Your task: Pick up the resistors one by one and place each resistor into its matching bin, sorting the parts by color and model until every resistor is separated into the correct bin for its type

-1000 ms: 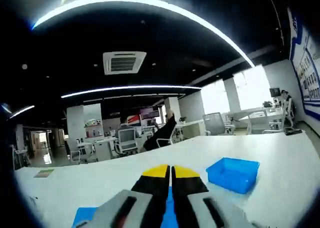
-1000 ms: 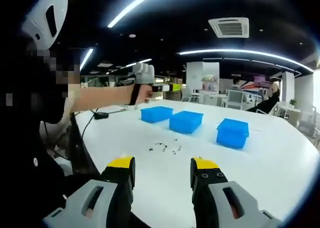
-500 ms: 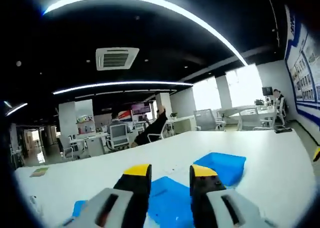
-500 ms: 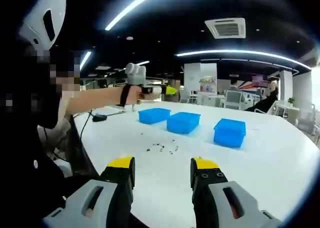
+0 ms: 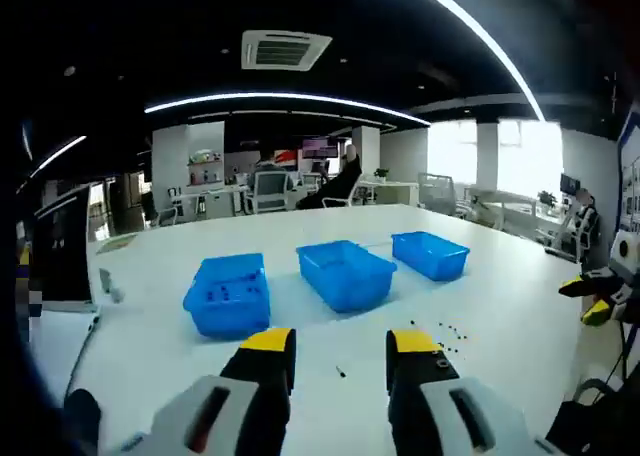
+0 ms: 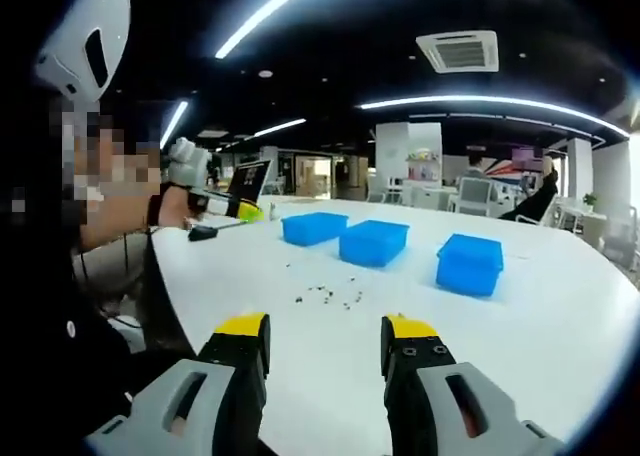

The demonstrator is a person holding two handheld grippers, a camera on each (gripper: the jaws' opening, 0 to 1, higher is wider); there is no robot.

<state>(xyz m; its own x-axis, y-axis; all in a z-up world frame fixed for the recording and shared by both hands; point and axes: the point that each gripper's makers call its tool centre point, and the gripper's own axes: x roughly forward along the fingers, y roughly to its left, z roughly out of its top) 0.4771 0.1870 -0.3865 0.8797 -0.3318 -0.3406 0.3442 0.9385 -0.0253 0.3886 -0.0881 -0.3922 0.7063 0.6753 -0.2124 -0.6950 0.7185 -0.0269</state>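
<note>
in the left gripper view the left gripper (image 5: 340,341) sits at 6 o'clock with its yellow-tipped jaws apart and nothing between them, above a white table (image 5: 500,296). three blue bins stand in a row: left bin (image 5: 229,296) at 9 o'clock of centre, middle bin (image 5: 346,274) near centre, right bin (image 5: 430,254) at 2 o'clock. a lone resistor (image 5: 340,372) lies between the jaw tips, and a scatter of resistors (image 5: 447,335) lies at 4 o'clock, near the bins. in the right gripper view the right gripper (image 6: 324,338) at 6 o'clock is also spread wide and holds nothing; the resistors (image 6: 328,296) lie just beyond it, the bins (image 6: 374,242) farther at 12 to 2 o'clock, the left gripper (image 6: 235,209) at 10 o'clock
</note>
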